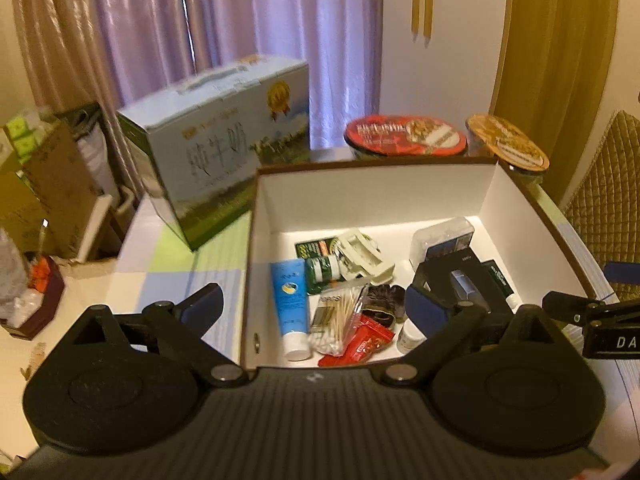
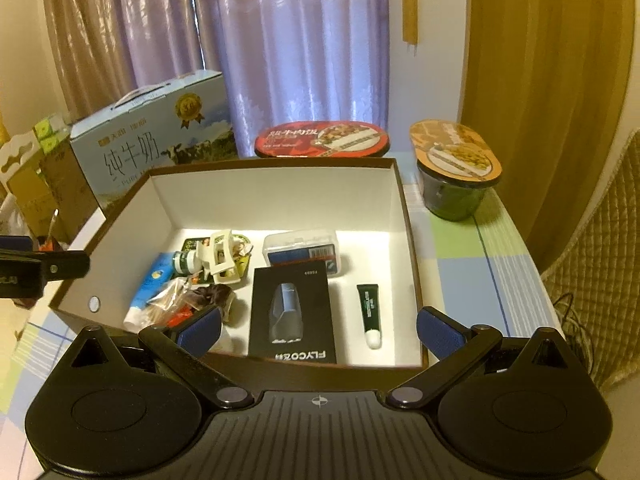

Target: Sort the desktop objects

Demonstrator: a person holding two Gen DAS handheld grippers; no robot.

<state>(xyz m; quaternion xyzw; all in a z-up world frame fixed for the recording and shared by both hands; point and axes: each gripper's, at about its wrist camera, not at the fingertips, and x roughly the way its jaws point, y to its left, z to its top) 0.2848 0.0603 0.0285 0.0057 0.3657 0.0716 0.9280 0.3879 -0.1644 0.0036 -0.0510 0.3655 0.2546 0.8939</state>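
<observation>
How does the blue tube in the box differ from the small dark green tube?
The blue tube is clearly bigger than the dark green tube. The blue tube is light blue with a round yellow emblem; the green tube is near black-green with small white lettering. The blue tube lies among clutter at the box's left side; the green tube lies alone on bare floor at the right. Both have white caps pointing toward the camera.

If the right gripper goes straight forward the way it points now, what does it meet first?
Most likely the black FLYCO box lying flat in the storage box: it sits between the open fingers of the right gripper, just past the near wall. Depth is unclear, so that wall might come first.
</observation>
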